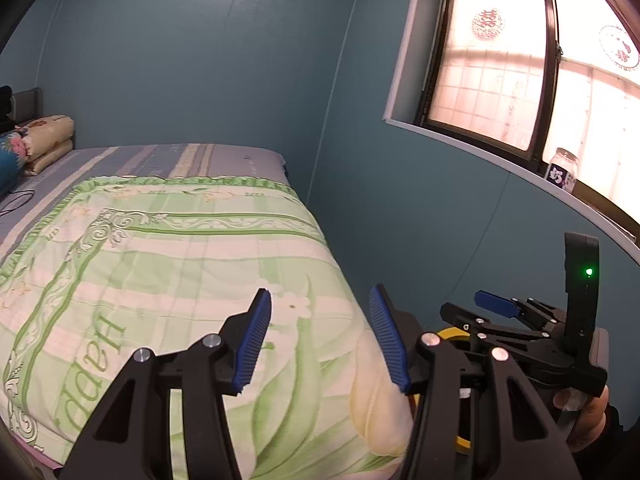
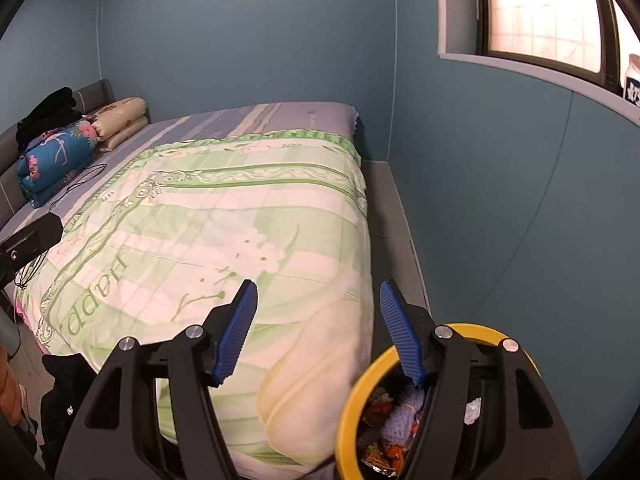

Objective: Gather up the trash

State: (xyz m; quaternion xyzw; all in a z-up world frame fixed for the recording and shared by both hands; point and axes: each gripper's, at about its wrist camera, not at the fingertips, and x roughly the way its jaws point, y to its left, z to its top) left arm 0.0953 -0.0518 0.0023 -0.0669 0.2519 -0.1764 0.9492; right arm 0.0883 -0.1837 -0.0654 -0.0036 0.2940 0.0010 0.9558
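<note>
A black bin with a yellow rim (image 2: 352,396) stands at the foot corner of the bed, at the lower right of the right wrist view. It holds trash (image 2: 400,416): orange wrappers, a pale purple wad and crumpled white paper. My right gripper (image 2: 318,284) hangs over the quilt's corner and the bin's near rim, open, with nothing between its blue pads. My left gripper (image 1: 320,292) is open too and holds nothing above the quilt. In the left wrist view the right gripper (image 1: 480,312) shows at the right, held by a hand (image 1: 580,412), with a sliver of the yellow rim (image 1: 452,334) below it.
The bed carries a green-and-white floral quilt (image 2: 224,220). Folded blankets and pillows (image 2: 60,156) lie at its head, with a black cable. A bottle (image 1: 564,172) stands on the windowsill. Dark clothing (image 2: 60,400) lies at the bed's near left. Blue walls close in behind and to the right.
</note>
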